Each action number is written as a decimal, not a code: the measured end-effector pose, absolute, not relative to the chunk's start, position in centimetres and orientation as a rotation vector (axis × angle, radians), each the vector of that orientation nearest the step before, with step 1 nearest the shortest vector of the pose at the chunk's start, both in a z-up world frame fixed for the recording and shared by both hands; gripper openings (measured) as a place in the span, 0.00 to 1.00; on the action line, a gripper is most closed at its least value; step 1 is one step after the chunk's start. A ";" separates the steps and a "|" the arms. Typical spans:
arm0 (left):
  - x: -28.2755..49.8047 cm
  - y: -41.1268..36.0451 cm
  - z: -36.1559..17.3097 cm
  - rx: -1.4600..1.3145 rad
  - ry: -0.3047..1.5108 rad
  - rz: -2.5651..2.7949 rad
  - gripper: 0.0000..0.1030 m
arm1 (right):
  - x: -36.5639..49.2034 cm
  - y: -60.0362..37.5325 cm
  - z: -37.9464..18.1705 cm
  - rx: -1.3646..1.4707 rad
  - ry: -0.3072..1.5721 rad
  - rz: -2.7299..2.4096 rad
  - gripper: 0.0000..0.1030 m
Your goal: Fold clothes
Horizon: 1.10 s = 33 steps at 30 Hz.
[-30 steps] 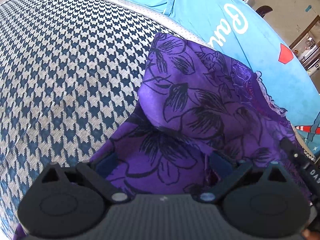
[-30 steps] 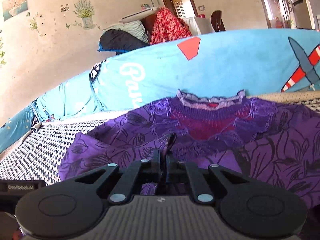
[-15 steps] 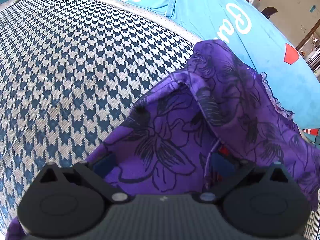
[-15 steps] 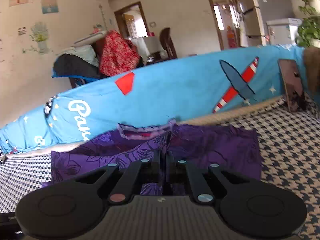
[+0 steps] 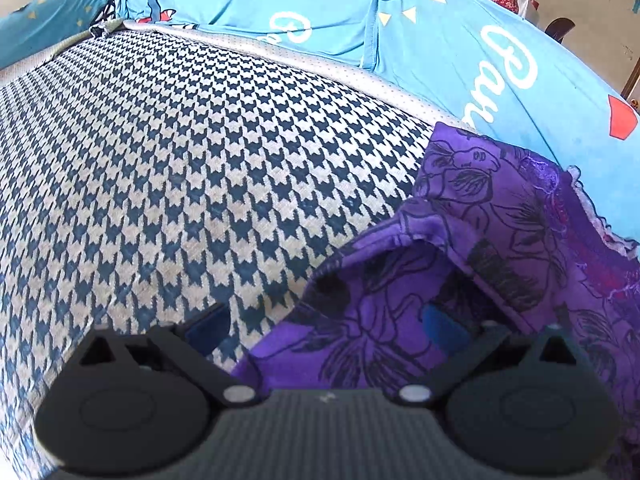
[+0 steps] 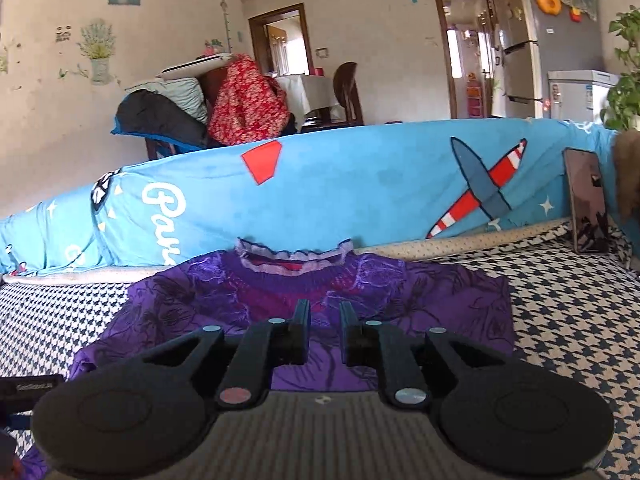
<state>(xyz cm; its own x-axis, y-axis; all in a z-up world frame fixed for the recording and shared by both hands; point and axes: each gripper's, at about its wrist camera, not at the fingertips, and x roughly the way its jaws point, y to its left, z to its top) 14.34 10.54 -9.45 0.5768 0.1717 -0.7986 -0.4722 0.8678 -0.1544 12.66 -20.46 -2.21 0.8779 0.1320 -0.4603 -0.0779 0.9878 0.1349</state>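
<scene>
Purple flowered top [image 6: 304,300] lying flat on the houndstooth bed cover [image 5: 180,168], frilled neck toward the far blue cushion [image 6: 360,188]. Right gripper [image 6: 324,320] just above its middle, jaws opening, a narrow gap, nothing between them. Left gripper [image 5: 328,320] over the top's left edge, fingers spread wide, folded sleeve cloth lying between, not pinched. Phone [image 6: 586,200] propped far right.
</scene>
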 end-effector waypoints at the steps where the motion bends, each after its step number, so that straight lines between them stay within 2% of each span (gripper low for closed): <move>1: 14.6 10.5 -9.6 -0.349 0.886 0.381 1.00 | 12.7 -20.1 -2.4 0.114 0.498 0.140 0.14; 9: 16.6 10.0 -10.6 -0.233 0.866 0.332 1.00 | 13.1 -16.4 -4.9 0.067 0.636 0.386 0.14; 19: 18.2 10.5 -11.2 -0.234 0.800 0.339 1.00 | 12.8 -11.0 -8.3 -0.013 0.717 0.567 0.14; 31: 17.3 13.2 -10.3 -0.313 0.754 0.484 1.00 | 14.6 -7.5 -10.6 0.000 0.627 0.618 0.14; 33: 17.0 13.5 -10.0 -0.333 0.747 0.495 1.00 | 14.7 -6.7 -10.8 0.002 0.628 0.663 0.17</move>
<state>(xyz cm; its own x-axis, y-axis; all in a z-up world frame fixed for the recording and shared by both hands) 17.01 13.49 -9.95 0.6282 0.3079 -0.7145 -0.5381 0.8353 -0.1132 14.69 -6.75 -10.80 0.6113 0.5752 -0.5436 -0.5740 0.7951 0.1958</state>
